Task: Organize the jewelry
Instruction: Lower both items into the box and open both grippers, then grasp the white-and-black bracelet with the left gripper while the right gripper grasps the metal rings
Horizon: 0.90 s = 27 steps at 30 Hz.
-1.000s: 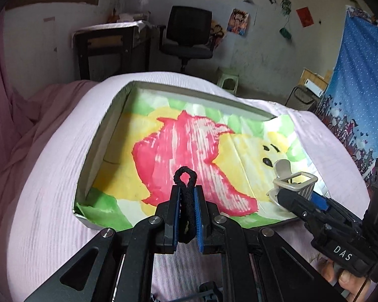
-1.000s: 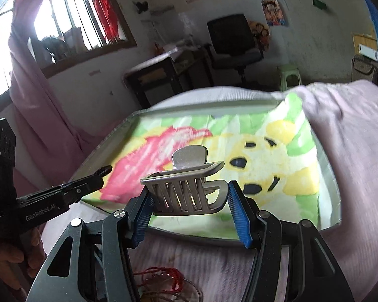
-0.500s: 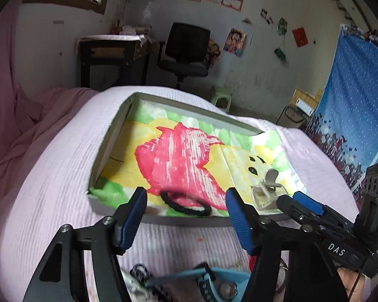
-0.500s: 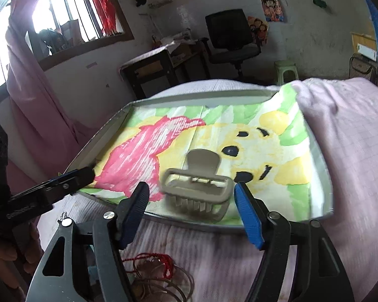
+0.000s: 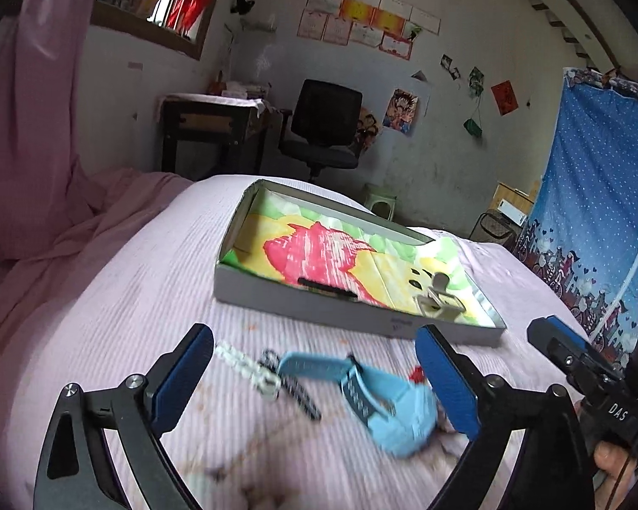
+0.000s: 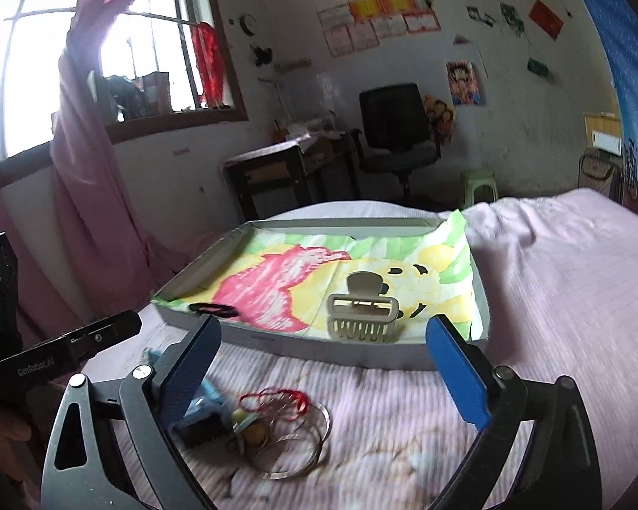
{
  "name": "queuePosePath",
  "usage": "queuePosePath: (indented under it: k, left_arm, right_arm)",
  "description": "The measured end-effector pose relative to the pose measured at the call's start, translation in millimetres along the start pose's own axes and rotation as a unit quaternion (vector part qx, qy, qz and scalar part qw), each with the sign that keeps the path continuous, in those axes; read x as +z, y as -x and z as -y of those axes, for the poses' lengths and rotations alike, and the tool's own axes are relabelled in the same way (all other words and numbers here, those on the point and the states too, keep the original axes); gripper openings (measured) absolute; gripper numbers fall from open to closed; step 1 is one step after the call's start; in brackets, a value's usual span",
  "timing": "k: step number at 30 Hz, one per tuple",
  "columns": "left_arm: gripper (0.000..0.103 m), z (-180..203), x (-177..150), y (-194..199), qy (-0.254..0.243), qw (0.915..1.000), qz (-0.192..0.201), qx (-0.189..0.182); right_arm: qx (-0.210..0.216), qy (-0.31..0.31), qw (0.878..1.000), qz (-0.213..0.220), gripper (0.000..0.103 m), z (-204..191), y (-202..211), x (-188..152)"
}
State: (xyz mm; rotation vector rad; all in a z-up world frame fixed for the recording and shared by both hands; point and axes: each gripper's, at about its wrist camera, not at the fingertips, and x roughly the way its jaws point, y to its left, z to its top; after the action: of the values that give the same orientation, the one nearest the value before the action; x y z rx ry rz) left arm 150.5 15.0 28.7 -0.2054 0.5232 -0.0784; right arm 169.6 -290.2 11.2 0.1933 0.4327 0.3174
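A beige claw clip [image 6: 363, 316] and black hair tie [image 6: 213, 309] are laid in the box [image 6: 319, 346]; a blue watch [image 5: 361, 386] is left on the bed [image 5: 149, 297].

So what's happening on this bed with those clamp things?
A person is sorting jewelry into a shallow box. A hair clip and a black hair tie already lie inside. Both the left gripper and right gripper are opening, empty, above a blue watch and bangles on the sheet.
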Motion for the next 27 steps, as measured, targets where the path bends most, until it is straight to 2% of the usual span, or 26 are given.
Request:
queuePosePath:
  k: [3,10,14,27]
  left_arm:
    - [0.099,0.2,-11.6,14.4,-0.007,0.9999,0.012,0.003]
    - [0.101,0.4,-33.0,41.2,-0.032,0.9987,0.038,0.011]
    - [0.101,-0.6,-43.4,46.4,-0.04,0.9983,0.04,0.012]
    - [0.101,-0.3,-50.6,34.4,-0.057,0.9981,-0.001,0.026]
  right_arm:
    - [-0.005,0.014,1.0,0.012,0.101,-4.9,19.6,-6.6]
    - [-0.025,0.036,0.999,0.022,0.102,-13.2,53.8,-21.0]
    - [-0.041,0.051,0.998,0.02,0.102,-15.5,65.5,-28.5]
    - [-0.056,0.059,0.995,-0.056,0.102,-15.4,55.3,-45.8]
